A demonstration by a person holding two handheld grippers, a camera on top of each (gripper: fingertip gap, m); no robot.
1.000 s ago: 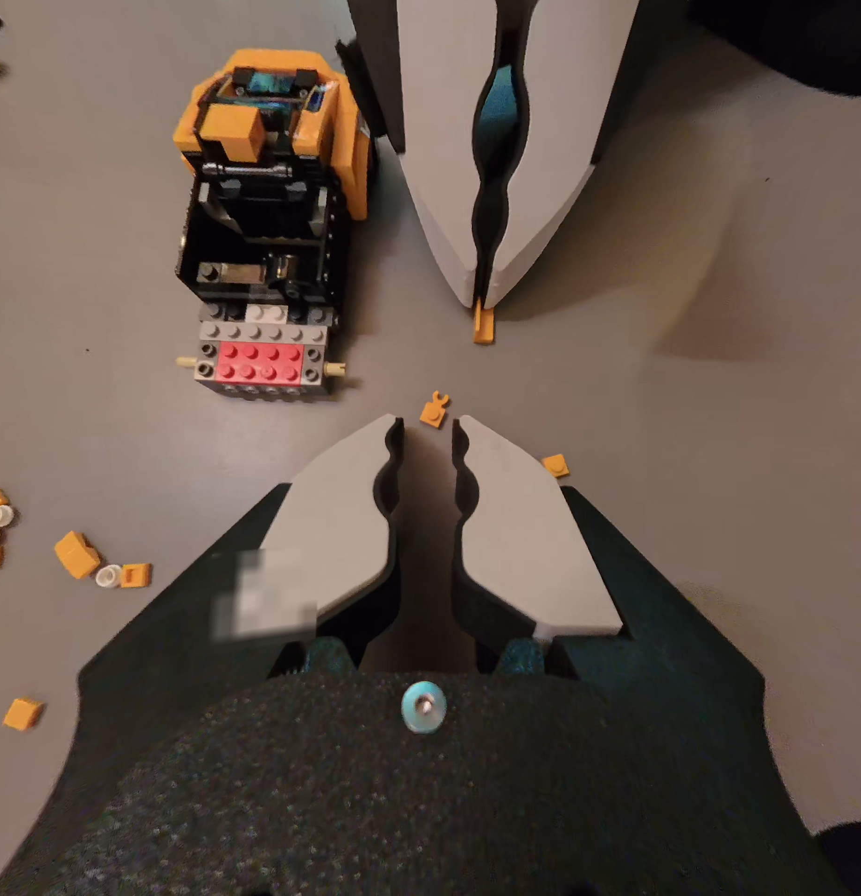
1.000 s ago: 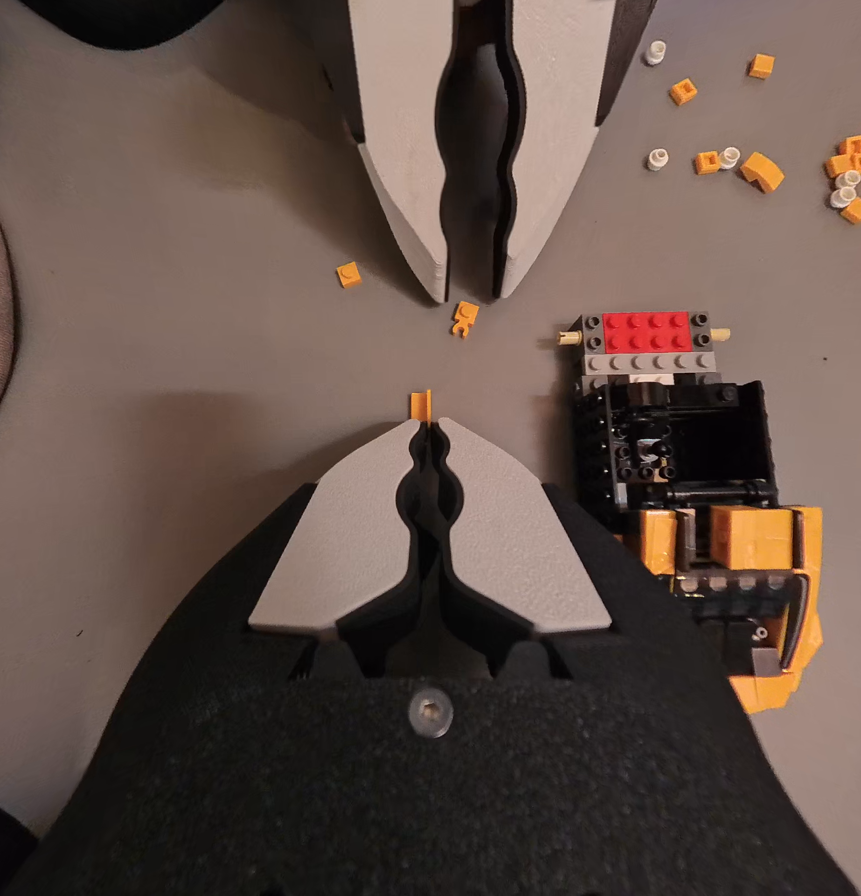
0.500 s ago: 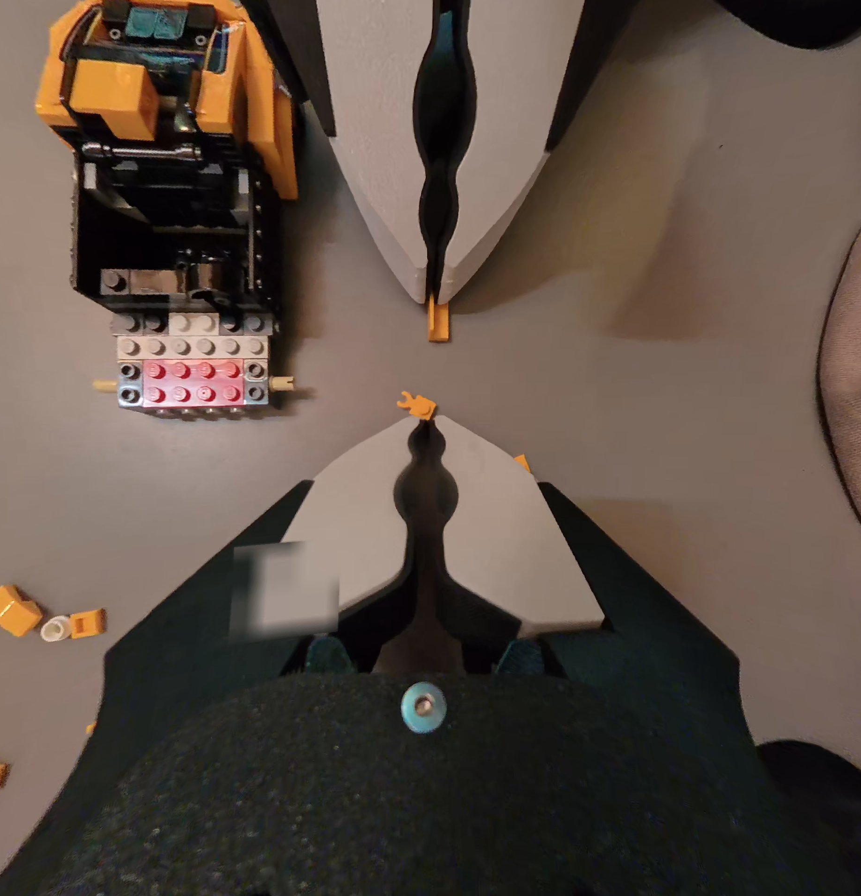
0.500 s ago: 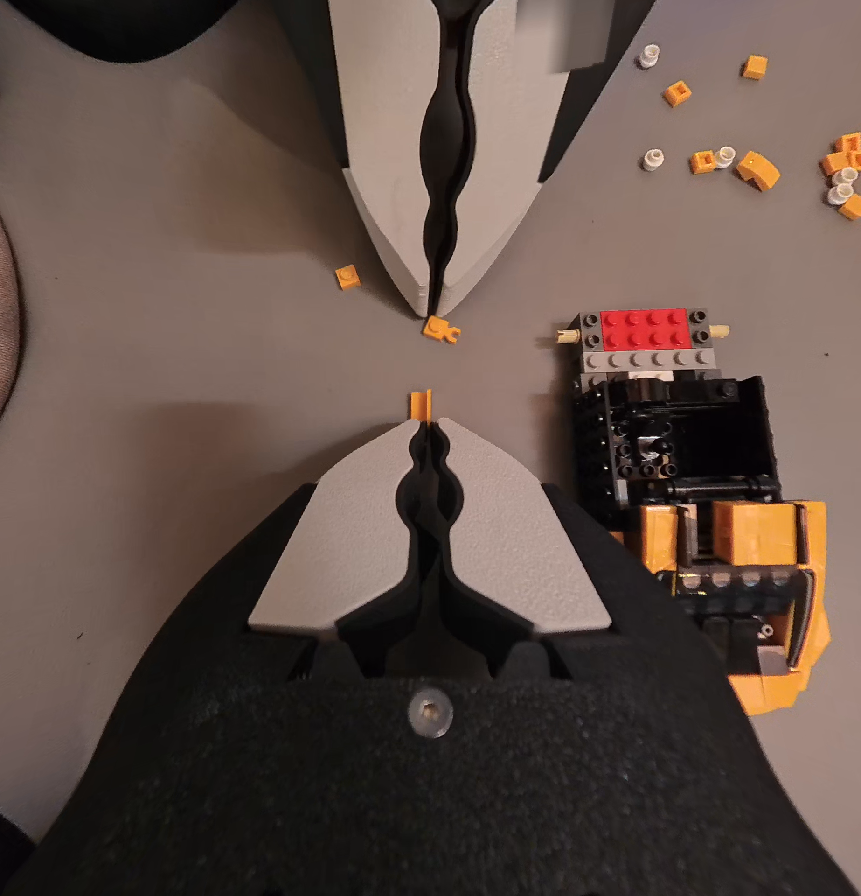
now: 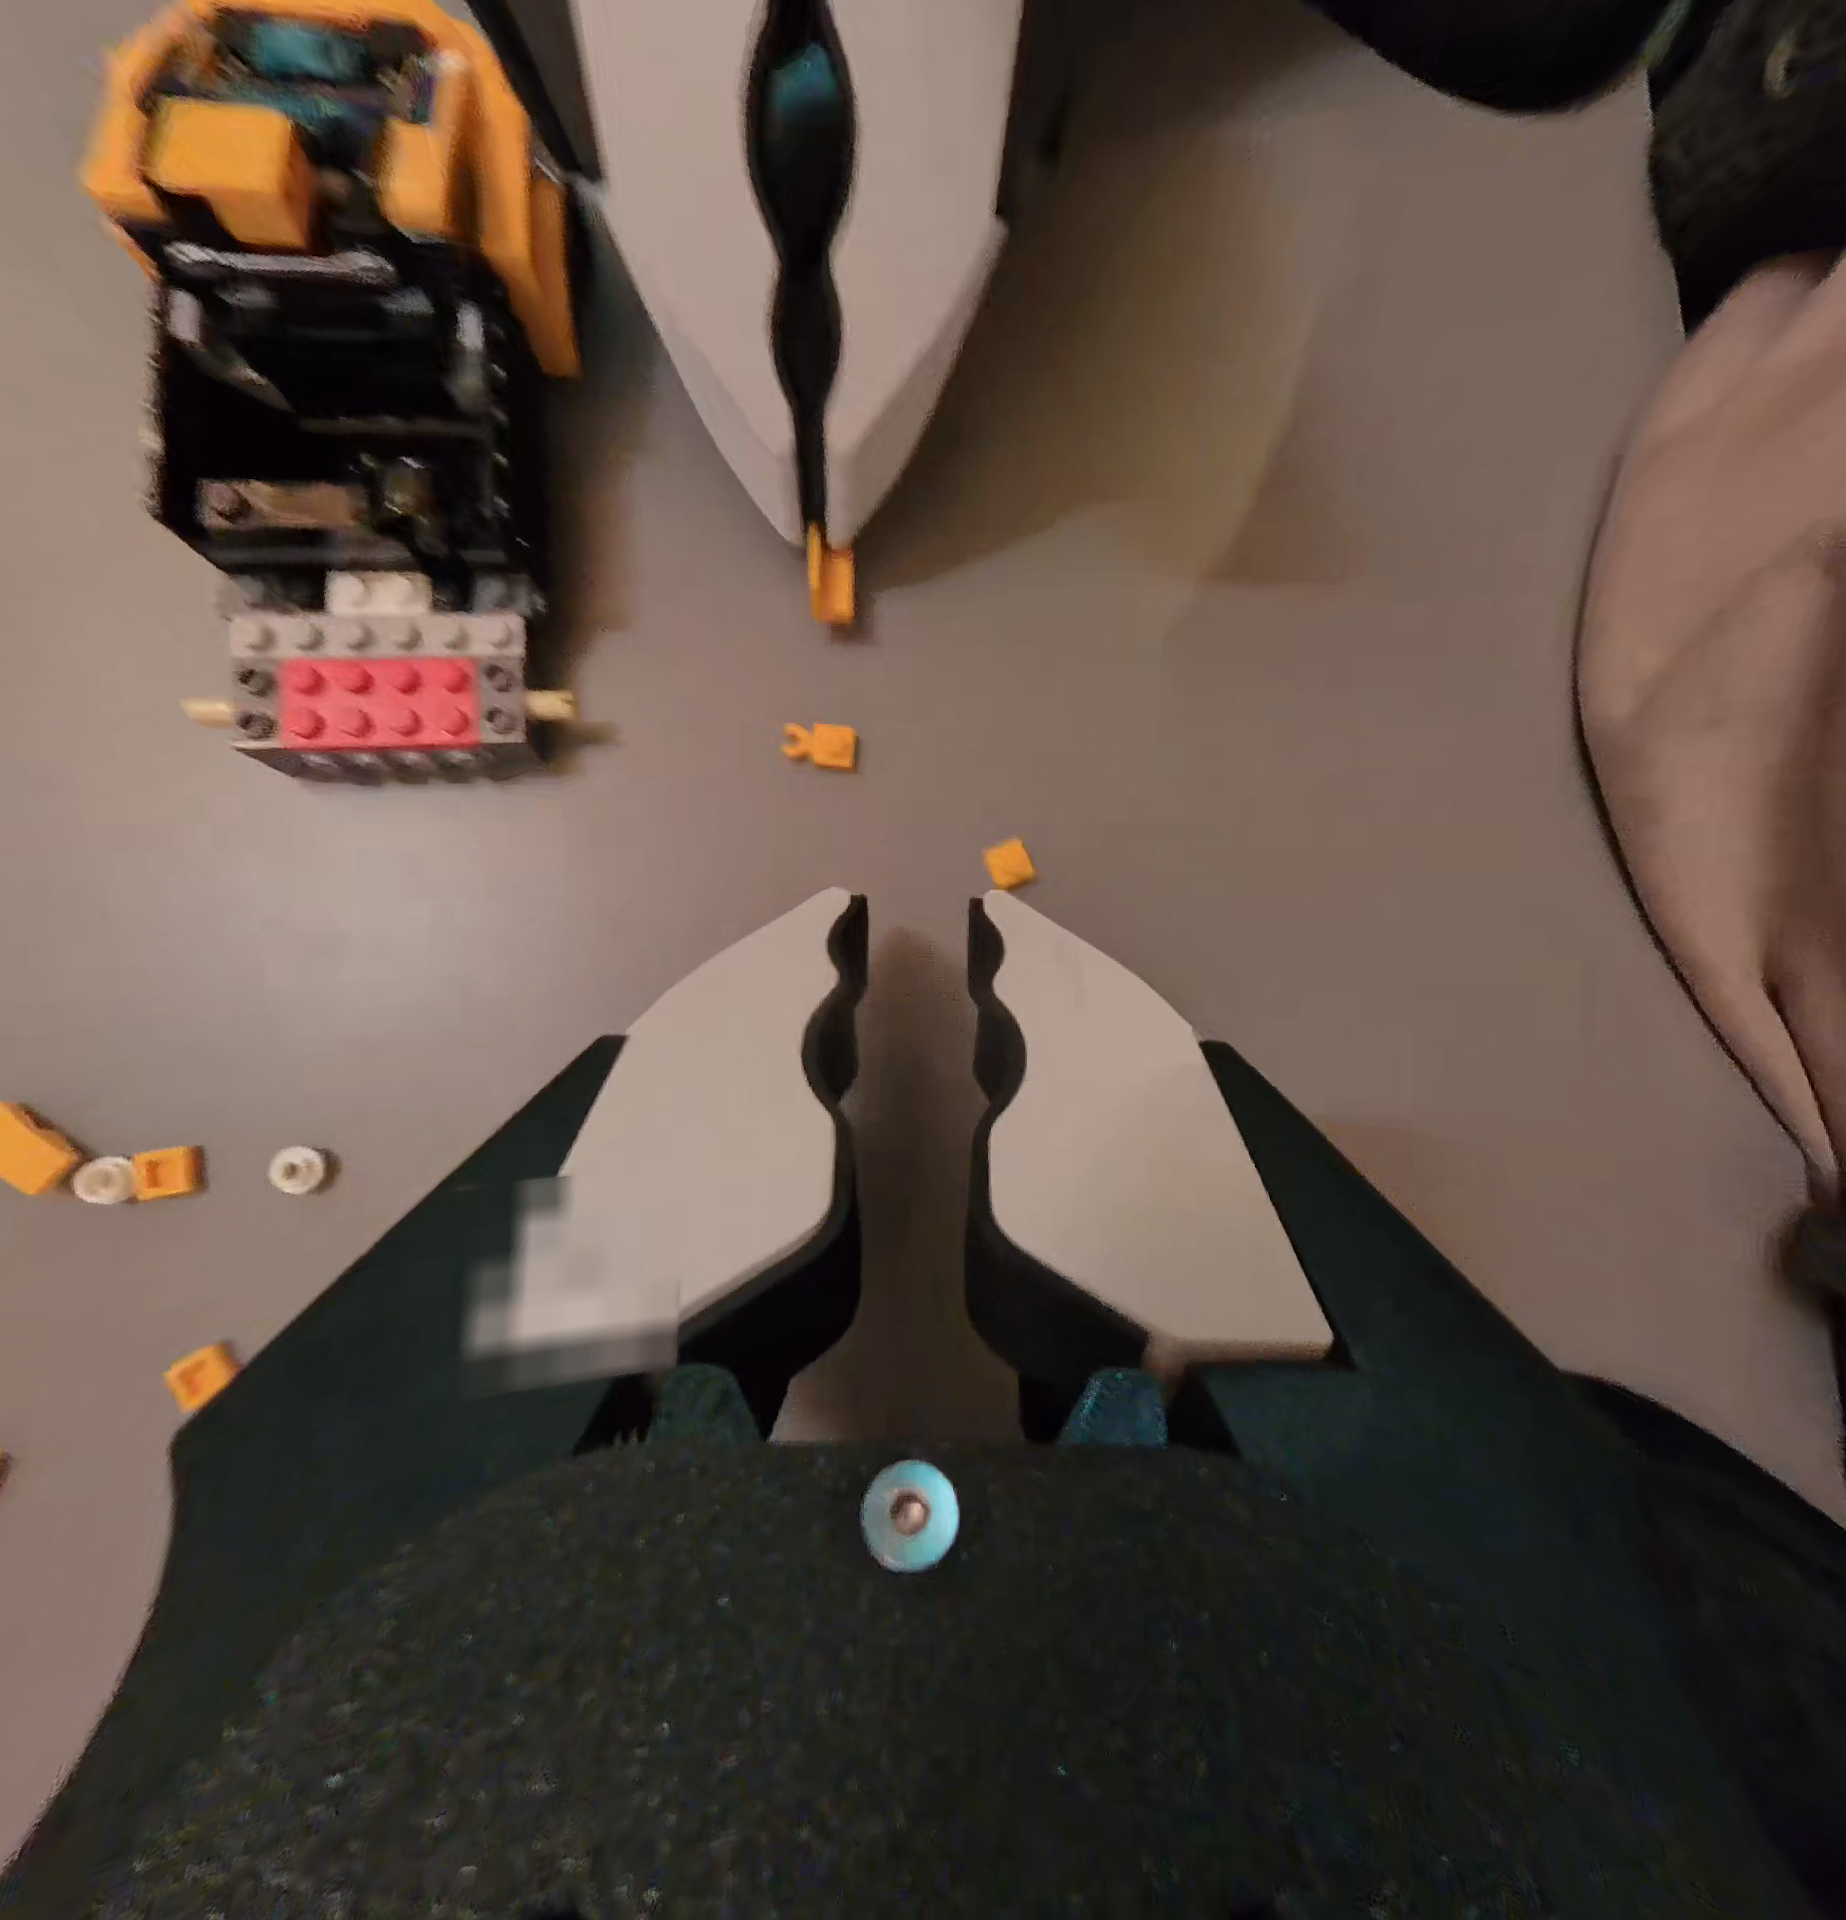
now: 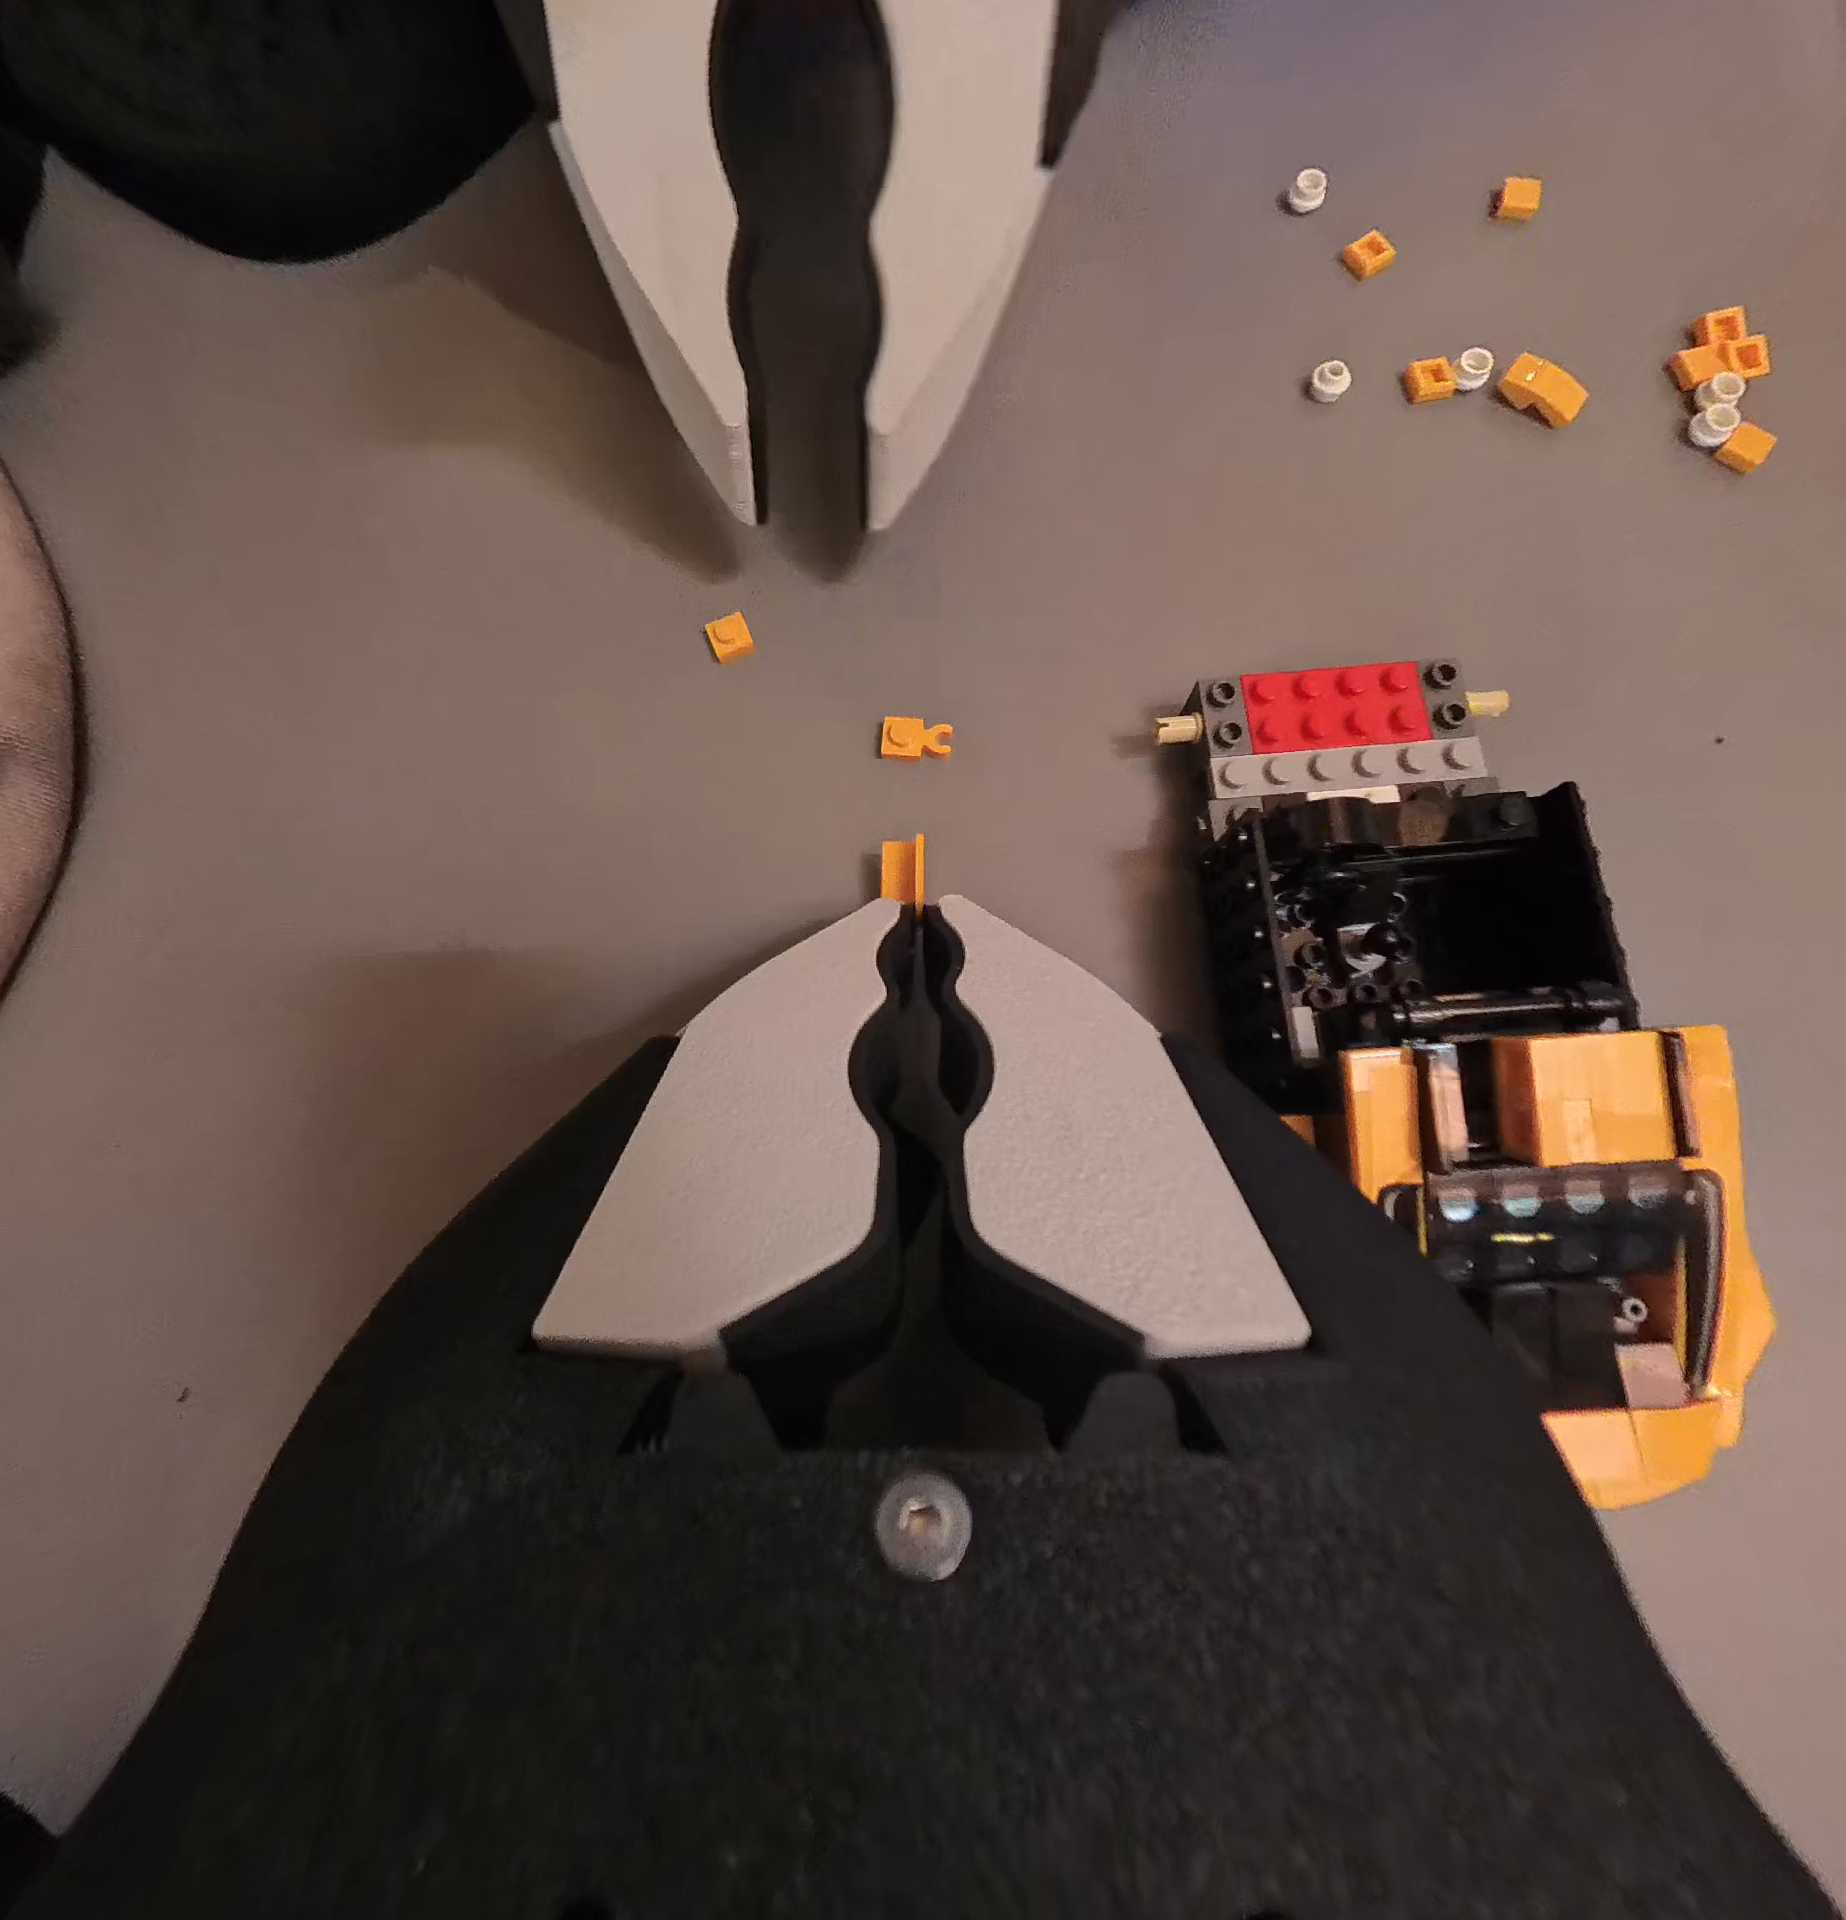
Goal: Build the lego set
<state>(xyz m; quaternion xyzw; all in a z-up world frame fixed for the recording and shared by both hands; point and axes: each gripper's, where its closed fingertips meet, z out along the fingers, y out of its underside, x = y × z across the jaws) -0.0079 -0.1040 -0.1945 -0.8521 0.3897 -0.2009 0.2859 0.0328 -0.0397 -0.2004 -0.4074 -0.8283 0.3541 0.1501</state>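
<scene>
The left hand-held gripper (image 5: 916, 906) hangs over the grey desk (image 5: 1262, 748) with its fingers parted by a narrow gap and nothing between them. Just beyond its tips lies a small orange clip plate (image 5: 821, 745), flat on the desk and apart from both grippers. A small orange square plate (image 5: 1008, 863) lies just beside the right fingertip.

The right hand-held gripper (image 6: 914, 906) faces it from the far side, fingers closed on a thin orange plate (image 6: 903, 868) that stands on edge and sticks out past the tips. In the right wrist view the clip plate (image 6: 915, 738) lies a little beyond that held plate, between the two grippers, and the square plate (image 6: 730, 637) lies farther off to the left, near the left gripper's tips (image 6: 807, 520).

The part-built lego truck (image 5: 347, 416), with orange cab, black body and a red plate on grey at its end, sits on the desk to the left in the left wrist view. Loose orange and white pieces (image 6: 1542, 387) lie scattered beyond it, well apart from the grippers.
</scene>
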